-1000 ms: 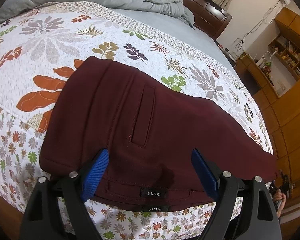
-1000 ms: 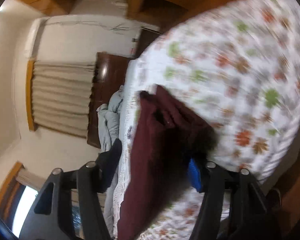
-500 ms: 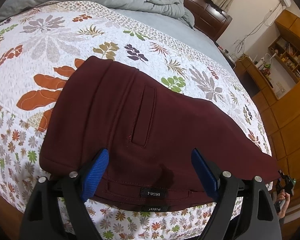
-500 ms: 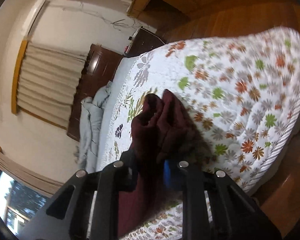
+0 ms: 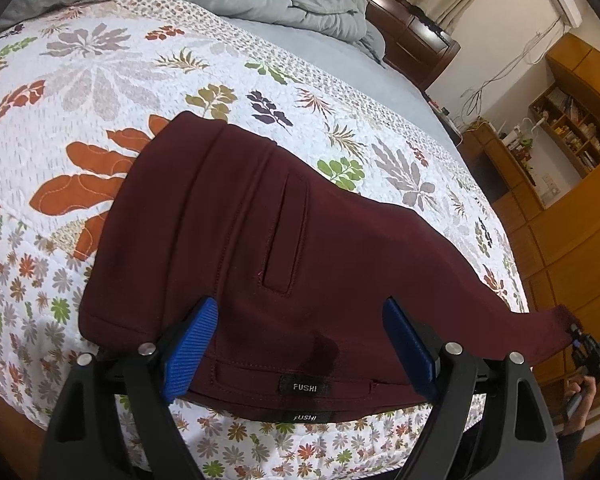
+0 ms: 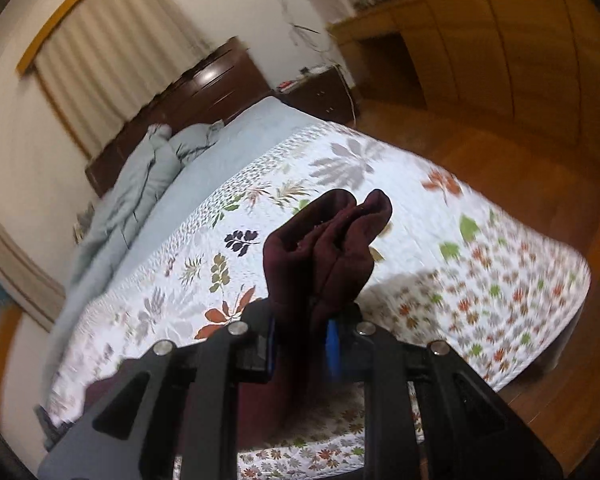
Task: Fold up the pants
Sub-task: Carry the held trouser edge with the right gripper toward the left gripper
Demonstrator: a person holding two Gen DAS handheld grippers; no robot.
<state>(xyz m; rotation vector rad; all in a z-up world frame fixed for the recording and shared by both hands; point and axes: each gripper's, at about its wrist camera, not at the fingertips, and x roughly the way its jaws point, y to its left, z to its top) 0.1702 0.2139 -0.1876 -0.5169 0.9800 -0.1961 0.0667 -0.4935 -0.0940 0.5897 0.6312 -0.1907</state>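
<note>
Right gripper (image 6: 300, 340) clamped on pants (image 5: 284, 248) hem, bunched toward 12. Left gripper (image 5: 300, 348) jaws apart over waistband, 6 o'clock.

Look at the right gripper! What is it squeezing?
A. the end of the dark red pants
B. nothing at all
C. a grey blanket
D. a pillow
A: in the right wrist view the right gripper is shut on a bunched end of the dark red pants, lifted above the flowered quilt.

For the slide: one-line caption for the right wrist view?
Right gripper, jaws shut on bunched maroon pants cuffs, above the floral quilted bedspread.
</note>
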